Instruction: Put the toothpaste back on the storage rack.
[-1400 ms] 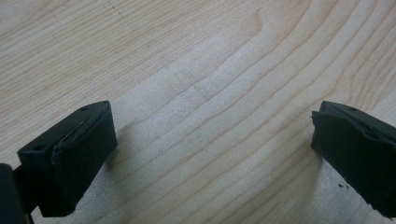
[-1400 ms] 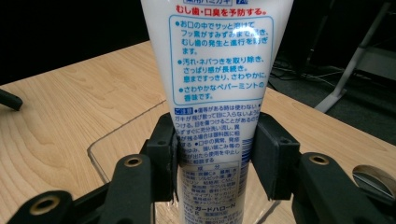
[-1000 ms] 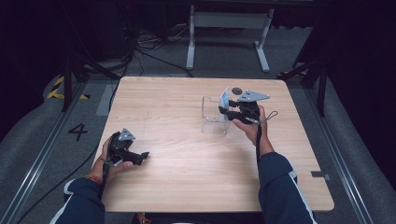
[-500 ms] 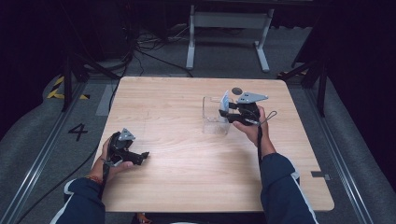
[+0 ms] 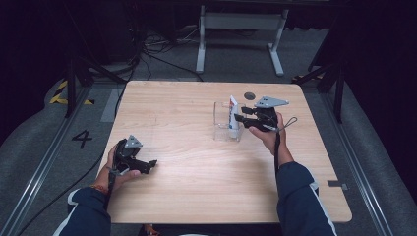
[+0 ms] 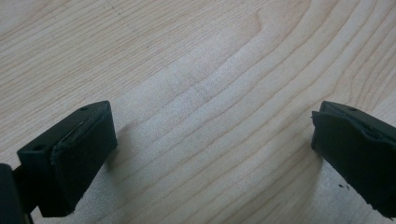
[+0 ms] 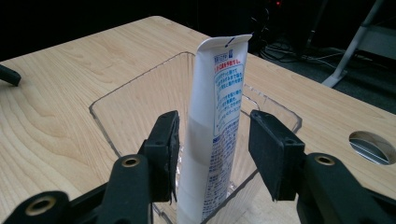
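1. The wooden table (image 5: 196,123) is mostly bare, so your work all sits toward the far right.
2. The clear plastic bin (image 7: 140,88) stands there, and the white tube (image 7: 217,130) is upright inside it, so the drop-in looks basically done.
3. Your right gripper (image 7: 212,149) straddles the tube. The jaws have been twitching open and shut; the left pad touches it, the right one stands off, so I'd call that released. What's left: pull clear.
4. Your left gripper (image 6: 210,140) rests near the front left with its jaws wide apart, holding nothing.
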### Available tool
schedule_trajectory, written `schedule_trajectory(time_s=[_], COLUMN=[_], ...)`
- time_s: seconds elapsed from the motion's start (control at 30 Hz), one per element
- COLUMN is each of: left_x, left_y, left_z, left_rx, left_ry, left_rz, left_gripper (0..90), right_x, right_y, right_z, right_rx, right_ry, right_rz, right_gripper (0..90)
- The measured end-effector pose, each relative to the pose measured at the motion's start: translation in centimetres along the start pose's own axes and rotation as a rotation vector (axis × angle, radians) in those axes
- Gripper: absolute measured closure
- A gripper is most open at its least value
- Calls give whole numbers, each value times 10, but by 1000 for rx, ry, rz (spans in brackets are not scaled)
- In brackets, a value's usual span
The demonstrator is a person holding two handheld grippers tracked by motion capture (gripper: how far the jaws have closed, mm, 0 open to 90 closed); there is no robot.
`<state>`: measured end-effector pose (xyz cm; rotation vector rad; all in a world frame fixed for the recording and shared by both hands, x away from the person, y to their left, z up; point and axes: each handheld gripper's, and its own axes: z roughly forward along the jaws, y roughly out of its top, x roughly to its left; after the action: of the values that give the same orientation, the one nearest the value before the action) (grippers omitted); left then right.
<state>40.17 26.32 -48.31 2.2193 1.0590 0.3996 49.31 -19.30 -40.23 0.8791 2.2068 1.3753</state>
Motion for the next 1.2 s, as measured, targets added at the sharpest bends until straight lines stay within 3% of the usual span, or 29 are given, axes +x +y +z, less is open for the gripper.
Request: schedule_trajectory(time_s=[0.43, 0.8, 1.03, 1.2], left_x=[0, 0, 0, -1], left_y=[0, 0, 0, 0], left_z=[0, 0, 0, 0], left_rx=[0, 0, 0, -1], left_ry=[-1, 1, 1, 1], left_rz=[-4, -5, -5, -7], left_gripper=[4, 4, 4, 4], right_x=[3, 6, 11, 18], right_y=[2, 4, 4, 4], right_z=[-8, -20, -27, -34], right_rx=[27, 62, 114, 151], right_ry=[-19, -32, -39, -57], right_rz=[-24, -41, -79, -129], right_gripper=[499, 369, 256, 230])
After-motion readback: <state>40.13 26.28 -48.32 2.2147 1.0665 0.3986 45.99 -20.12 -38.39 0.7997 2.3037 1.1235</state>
